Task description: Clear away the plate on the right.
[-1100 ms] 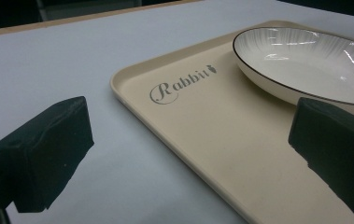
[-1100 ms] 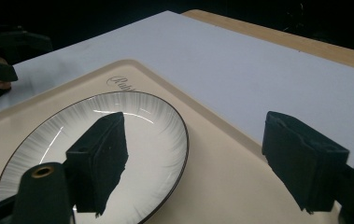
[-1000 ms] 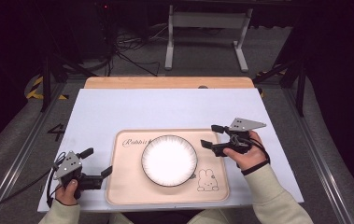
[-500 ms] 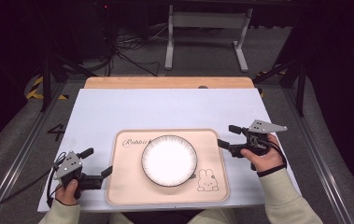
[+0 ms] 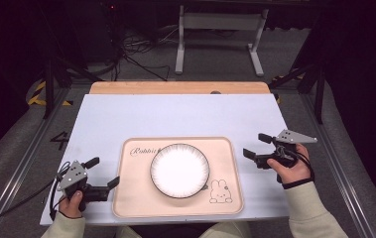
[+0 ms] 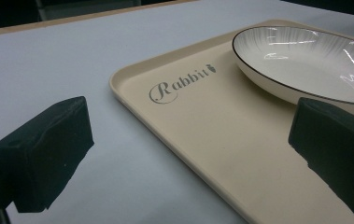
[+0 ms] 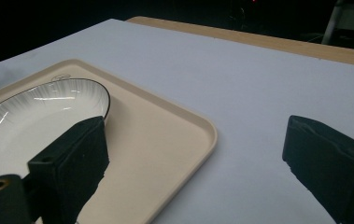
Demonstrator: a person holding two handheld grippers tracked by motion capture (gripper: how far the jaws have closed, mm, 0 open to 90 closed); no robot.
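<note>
Dark floor and cables surround a pale blue-grey table with a wooden strip along its far edge. Near the person's side lies a beige tray printed with "Rabbit" lettering and a small rabbit drawing, and on it, roughly at its middle, sits a white plate with a thin dark rim.

On the person's left, the left gripper rests low at the tray's near left corner, its jaws spread wide with nothing between them. In the left gripper view one pad hangs over the bare table, the other over the tray, with the plate just beyond that pad and not touched.

On the other side, the right gripper is held just off the tray's right edge, apart from the plate. Its jaws have just been opening and now stand wide, empty. In the right gripper view one pad lies in front of the plate's rim and the tray, the other over the bare table.
</note>
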